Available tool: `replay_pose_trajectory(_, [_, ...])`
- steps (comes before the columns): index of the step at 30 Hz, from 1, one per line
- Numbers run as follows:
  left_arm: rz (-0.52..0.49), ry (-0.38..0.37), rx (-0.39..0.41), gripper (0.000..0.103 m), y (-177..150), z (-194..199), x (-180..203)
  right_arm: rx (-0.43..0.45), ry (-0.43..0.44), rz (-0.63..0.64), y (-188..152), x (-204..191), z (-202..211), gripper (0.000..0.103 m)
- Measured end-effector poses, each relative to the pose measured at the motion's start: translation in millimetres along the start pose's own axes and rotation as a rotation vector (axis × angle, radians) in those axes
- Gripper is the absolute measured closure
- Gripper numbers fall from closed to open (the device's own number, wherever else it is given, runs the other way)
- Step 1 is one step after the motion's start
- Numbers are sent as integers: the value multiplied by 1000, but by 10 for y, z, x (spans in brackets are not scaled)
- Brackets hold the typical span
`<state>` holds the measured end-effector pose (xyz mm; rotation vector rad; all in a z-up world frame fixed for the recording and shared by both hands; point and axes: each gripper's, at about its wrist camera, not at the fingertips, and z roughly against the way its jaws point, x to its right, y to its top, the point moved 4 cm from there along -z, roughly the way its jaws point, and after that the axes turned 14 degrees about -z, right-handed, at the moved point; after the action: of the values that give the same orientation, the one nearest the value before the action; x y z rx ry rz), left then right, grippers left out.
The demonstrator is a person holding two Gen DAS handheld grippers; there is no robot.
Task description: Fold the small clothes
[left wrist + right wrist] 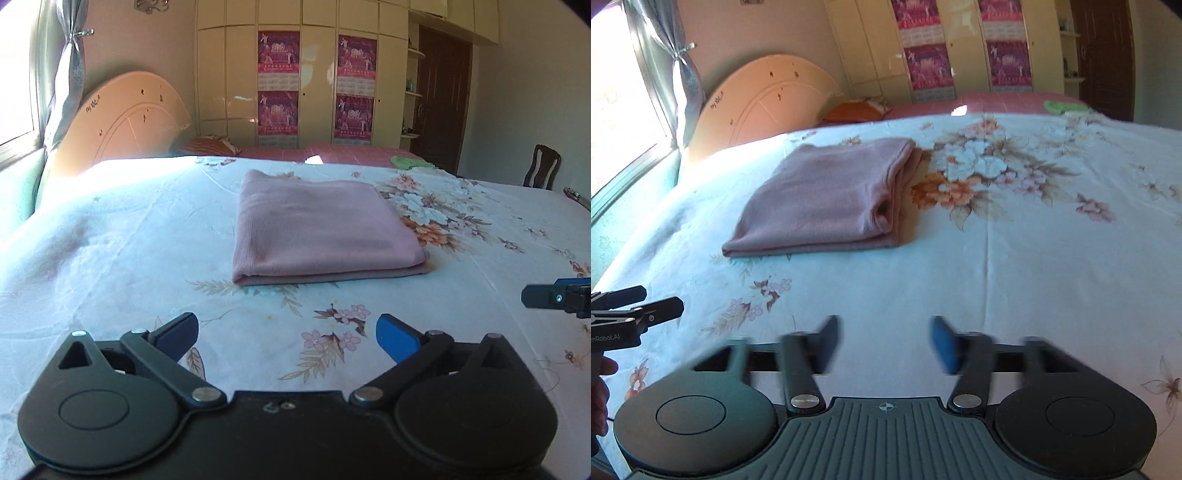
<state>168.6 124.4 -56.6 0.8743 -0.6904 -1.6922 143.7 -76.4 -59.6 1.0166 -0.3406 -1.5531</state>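
My left gripper [287, 334] hangs over the floral bedsheet [110, 258], jaws spread wide, nothing between them. The pink garment [317, 229] lies folded flat on the sheet, beyond the fingertips and well apart from them. To the right of the garment, near the frame edge, I see the tip of the right gripper [532, 295]. Behind the garment stands a wardrobe [317, 74] with posters.

Black tongs [287, 334] with blue pads [395, 336], silver screws.
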Motion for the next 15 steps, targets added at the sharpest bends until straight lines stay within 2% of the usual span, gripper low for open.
replay_pose_trajectory(6, [-26, 20, 110, 1, 265, 622, 189, 126, 13, 70, 53, -253, 662, 0])
replay_pose_trajectory(15, [-21, 50, 173, 0, 181, 1569, 436, 195, -34, 55, -172, -302, 1590, 0])
